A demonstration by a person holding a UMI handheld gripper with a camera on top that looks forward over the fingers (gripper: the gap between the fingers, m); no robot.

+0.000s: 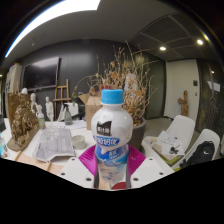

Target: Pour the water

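Note:
A plastic bottle with a blue cap and a dark and blue label stands upright between my fingers, lifted above the table. My gripper is shut on the bottle, with both magenta pads pressed against its lower body. A clear glass cup stands on the table to the left of the bottle and a little beyond the fingers. The bottle's base is hidden by the gripper body.
The wooden table holds clutter. Small figurines stand at the left, a vase of dried branches rises behind the bottle, and white objects lie at the right. A dark wall closes the back.

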